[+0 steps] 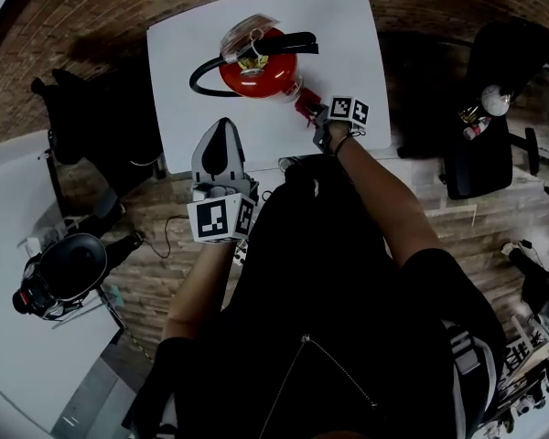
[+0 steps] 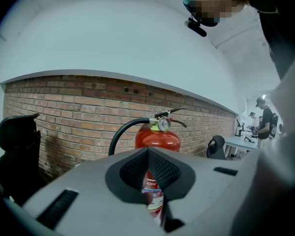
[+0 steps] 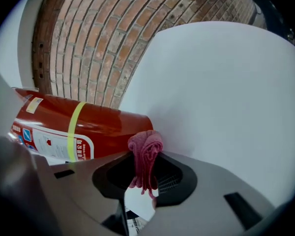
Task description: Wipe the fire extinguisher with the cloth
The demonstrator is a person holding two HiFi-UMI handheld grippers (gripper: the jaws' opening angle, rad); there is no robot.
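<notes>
Seen along the right gripper (image 3: pixel 147 163): jaws pinched on a bunched reddish-pink cloth (image 3: pixel 146 149), folded top poking above them, loose ends hanging below. Just behind, touching or nearly touching the cloth, a red fire extinguisher (image 3: pixel 103 127) slanting across the left of the frame, with a yellow-green band (image 3: pixel 74 129) around the body and a white label (image 3: pixel 51 144) beside it. Underneath and to the right, a white table (image 3: pixel 226 92); beyond, a brick wall (image 3: pixel 98 33).

"How many things do you see?"

"One table (image 1: pixel 178 90), one fire extinguisher (image 1: pixel 259 71), one cloth (image 3: pixel 146 151)."

"And grippers?"

"Two: a left gripper (image 2: pixel 147 152) and a right gripper (image 3: pixel 143 162)."
</notes>
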